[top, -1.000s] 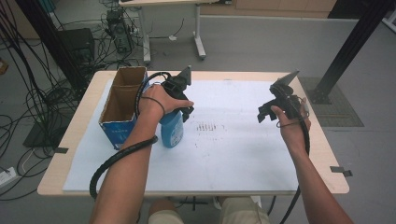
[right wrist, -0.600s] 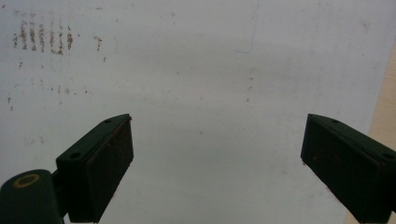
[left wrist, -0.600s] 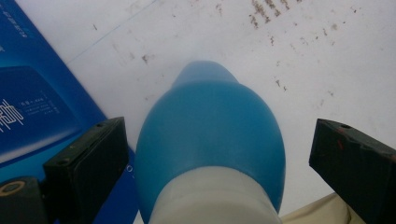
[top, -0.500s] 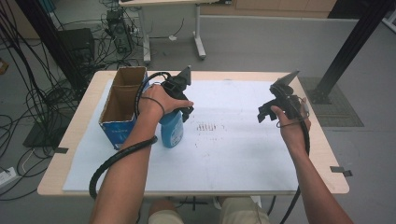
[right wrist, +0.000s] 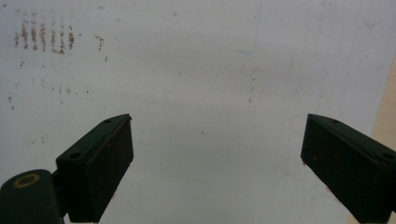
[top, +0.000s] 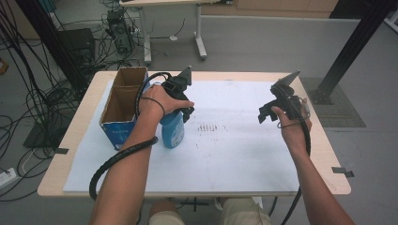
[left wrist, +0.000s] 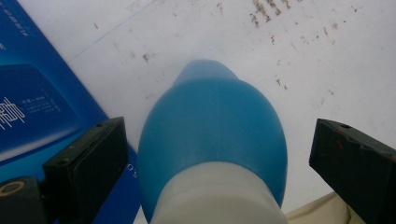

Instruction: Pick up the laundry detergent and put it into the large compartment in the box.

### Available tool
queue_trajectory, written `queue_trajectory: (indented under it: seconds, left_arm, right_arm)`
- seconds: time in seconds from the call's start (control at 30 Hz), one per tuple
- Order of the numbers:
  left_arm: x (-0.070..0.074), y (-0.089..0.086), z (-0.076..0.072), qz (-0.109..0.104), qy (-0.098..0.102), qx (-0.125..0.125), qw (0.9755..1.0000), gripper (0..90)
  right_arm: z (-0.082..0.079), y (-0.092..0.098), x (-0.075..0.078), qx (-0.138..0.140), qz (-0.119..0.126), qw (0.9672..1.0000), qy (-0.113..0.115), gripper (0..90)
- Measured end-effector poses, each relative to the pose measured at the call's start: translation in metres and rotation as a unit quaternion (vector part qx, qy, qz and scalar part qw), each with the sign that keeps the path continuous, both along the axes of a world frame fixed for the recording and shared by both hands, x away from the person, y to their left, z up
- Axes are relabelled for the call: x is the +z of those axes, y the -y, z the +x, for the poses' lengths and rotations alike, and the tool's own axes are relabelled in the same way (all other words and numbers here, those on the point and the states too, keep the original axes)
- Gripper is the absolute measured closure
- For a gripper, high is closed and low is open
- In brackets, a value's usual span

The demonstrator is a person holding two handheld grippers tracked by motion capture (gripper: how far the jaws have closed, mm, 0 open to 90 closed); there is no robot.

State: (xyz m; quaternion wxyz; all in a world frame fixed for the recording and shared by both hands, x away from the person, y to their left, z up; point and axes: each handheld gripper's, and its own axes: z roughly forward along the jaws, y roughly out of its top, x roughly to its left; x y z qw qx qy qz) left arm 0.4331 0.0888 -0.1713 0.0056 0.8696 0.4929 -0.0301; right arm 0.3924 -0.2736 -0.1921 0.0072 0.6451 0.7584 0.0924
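Note:
A blue bottle [top: 172, 130] with a white top stands upright on the white sheet [top: 234, 154], right beside an open blue cardboard box [top: 119, 105]. My left gripper [top: 180, 110] is held over the bottle, pointing down. In the left gripper view the bottle [left wrist: 212, 126] sits between the two jaws of my left gripper [left wrist: 219, 168], with a gap on each side, so the gripper is open. My right gripper [top: 270, 112] hovers above the right part of the sheet. In its own view, the right gripper [right wrist: 217, 163] is wide open with nothing between the jaws.
The box's printed blue side [left wrist: 37, 102] is close to the left jaw. Dark smudged marks [top: 211, 127] dot the middle of the sheet. The wooden table [top: 328, 159] ends just right of the right hand. Cables, a second table and a black post stand on the floor beyond.

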Motion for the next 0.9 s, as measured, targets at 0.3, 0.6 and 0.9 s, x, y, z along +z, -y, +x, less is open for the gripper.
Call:
queue_trajectory:
  seconds: [0.3,0.6,0.9]
  left_arm:
    - [0.0003,0.0000,-0.0011,0.001,0.001,0.000,1.0000,5.1]
    - [0.0005,0.0007,-0.0015,0.000,0.002,0.001,1.0000,5.2]
    - [0.0004,0.0015,-0.0015,0.003,0.003,0.000,1.0000,6.2]
  right_arm:
    - [-0.0002,0.0006,-0.0002,0.001,0.000,1.0000,-0.001,9.2]
    - [-0.0010,0.0008,-0.0002,0.001,0.001,1.0000,0.001,9.2]
    - [-0.0009,-0.0002,0.0002,0.000,0.000,1.0000,0.001,9.2]
